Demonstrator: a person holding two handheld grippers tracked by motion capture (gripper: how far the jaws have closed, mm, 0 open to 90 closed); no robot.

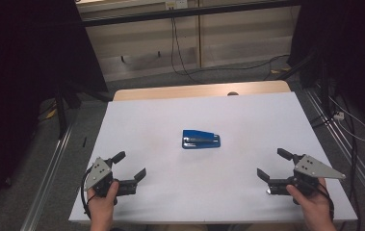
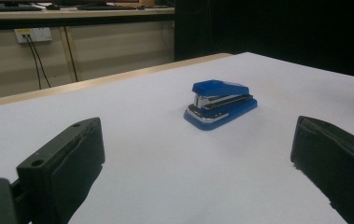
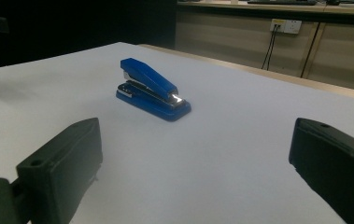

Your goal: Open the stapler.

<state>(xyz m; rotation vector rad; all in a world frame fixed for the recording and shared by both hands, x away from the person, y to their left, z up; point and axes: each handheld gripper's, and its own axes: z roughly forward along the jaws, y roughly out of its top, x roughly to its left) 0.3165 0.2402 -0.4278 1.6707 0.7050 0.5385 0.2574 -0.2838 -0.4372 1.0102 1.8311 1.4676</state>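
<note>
Approach not yet begun: both tools wait apart from the stapler.

The blue stapler [image 1: 201, 139] lies flat near the middle of the white counter [image 1: 247, 110], well apart from your left tool [image 1: 131, 167] and right tool [image 1: 272, 165]. Both stand with jaws spread wide, holding nothing. Judging from this, you need to bring one tool in, straddle the stapler's body, then close.

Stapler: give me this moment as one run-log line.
stapler: mid-table, untouched, closed | left gripper: open, near edge, apart from it | right gripper: open, near edge, apart from it | table: white top
</note>
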